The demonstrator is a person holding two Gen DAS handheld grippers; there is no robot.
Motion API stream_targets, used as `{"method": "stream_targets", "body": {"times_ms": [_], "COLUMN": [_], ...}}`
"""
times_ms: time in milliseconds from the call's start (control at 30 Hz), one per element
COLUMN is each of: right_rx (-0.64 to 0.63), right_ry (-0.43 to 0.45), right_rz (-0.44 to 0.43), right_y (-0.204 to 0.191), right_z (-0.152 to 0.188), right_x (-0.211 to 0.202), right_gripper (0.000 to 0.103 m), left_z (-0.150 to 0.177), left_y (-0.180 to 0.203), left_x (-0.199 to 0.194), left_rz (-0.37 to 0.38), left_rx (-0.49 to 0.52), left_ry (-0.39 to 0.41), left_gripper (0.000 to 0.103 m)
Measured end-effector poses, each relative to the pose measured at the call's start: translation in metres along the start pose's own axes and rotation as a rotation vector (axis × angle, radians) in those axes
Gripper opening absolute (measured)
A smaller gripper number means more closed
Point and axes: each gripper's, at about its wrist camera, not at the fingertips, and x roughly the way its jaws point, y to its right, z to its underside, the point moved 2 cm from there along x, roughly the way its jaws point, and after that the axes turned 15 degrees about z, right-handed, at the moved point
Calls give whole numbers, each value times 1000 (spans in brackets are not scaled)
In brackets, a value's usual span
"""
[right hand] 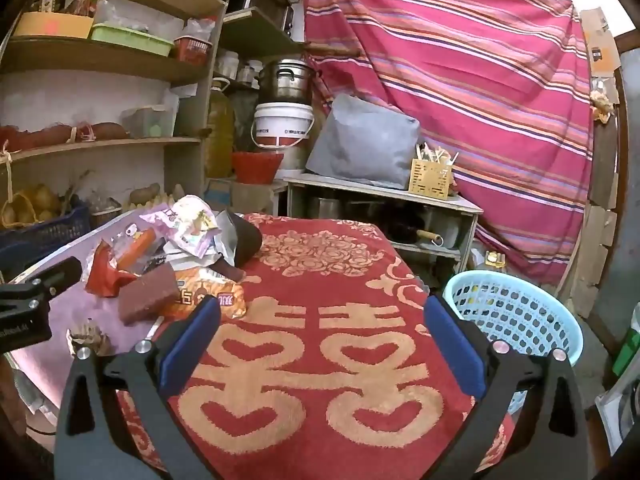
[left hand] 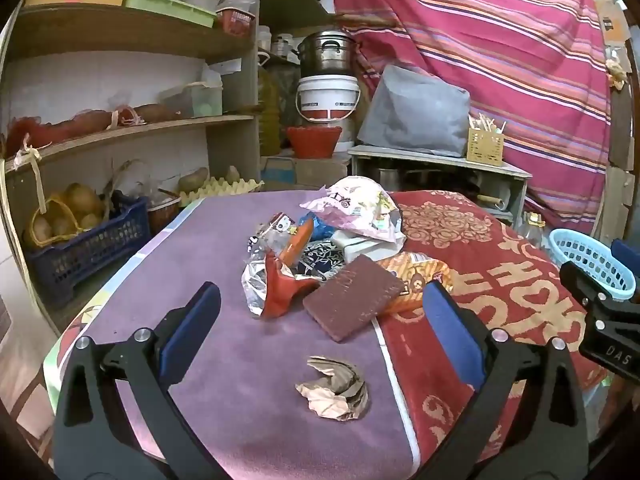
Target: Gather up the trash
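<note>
Plainly, the left wrist view looks down along the left gripper (left hand: pixel 320 336), whose blue-padded jaws stand spread as wide as they go with nothing between them. Framed in that gap, on the purple cloth (left hand: pixel 224 272), lies a crumpled brown paper wad (left hand: pixel 334 387), set apart from the rest and nearest the fingers, so it looks like the easiest first pick. Beyond it the trash pile (left hand: pixel 328 252) sits heaped at the seam where the purple cloth meets the red patterned cloth (left hand: pixel 472 264): a maroon scouring pad (left hand: pixel 354 298) leaning on an orange snack wrapper (left hand: pixel 416 280), a torn red wrapper (left hand: pixel 284 288), foil, and a pink-and-white plastic bag (left hand: pixel 356 208) on top. At the right edge, part of the right gripper (left hand: pixel 600 312) shows in front of the light blue basket (left hand: pixel 588 260).

From the right wrist view, the right gripper (right hand: pixel 322 340) is likewise fully spread and empty, hovering over the bare red patterned cloth (right hand: pixel 320 280) with no trash in its gap. The trash pile (right hand: pixel 168 256) lies up and to its left; the light blue basket (right hand: pixel 516 312) stands just beside the table's right edge, below the tabletop level, probably so that trash can be dropped in with a short swing. That basket appears empty, so I judge collecting has not begun.
</note>
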Motion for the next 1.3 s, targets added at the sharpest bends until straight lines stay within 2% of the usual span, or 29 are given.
{"method": "stream_targets", "body": {"times_ms": [1300], "right_rx": [-16], "right_ry": [-22], "right_rz": [3], "right_y": [-6], "right_z": [7], "right_x": [8], "right_gripper": [99], "left_z": [4], "left_y": [-6], "left_x": [1], "left_rz": [-3], "left_rx": [-3], "left_ry": [-7], "left_gripper": [98]}}
